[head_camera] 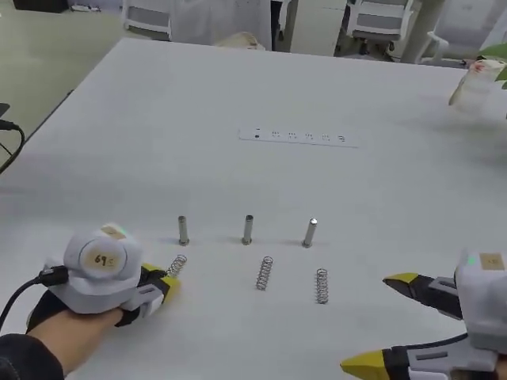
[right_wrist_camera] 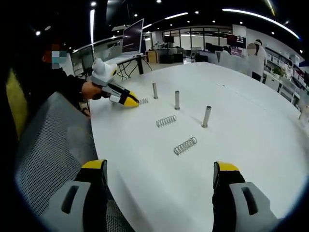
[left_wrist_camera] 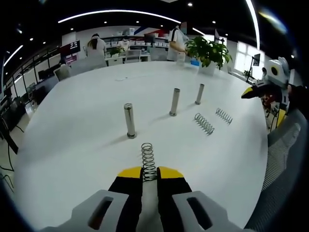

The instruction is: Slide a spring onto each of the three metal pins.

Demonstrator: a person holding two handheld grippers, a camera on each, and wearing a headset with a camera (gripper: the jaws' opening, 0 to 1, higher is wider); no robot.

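Three upright metal pins stand in a row on the white table: left pin (head_camera: 183,230), middle pin (head_camera: 248,229), right pin (head_camera: 310,233). A spring lies in front of each. My left gripper (head_camera: 168,283) is shut on the near end of the left spring (left_wrist_camera: 148,159), which points toward the left pin (left_wrist_camera: 129,121). The middle spring (head_camera: 264,273) and right spring (head_camera: 322,286) lie loose. My right gripper (head_camera: 372,323) is open and holds nothing, to the right of the right spring (right_wrist_camera: 185,145) and above the table's near edge.
A white power strip (head_camera: 297,137) lies farther back on the table (head_camera: 158,119). A black cable (head_camera: 8,142) hangs off the left edge. A potted plant (left_wrist_camera: 210,50) stands at the far end. Office chairs (head_camera: 372,20) line the far side.
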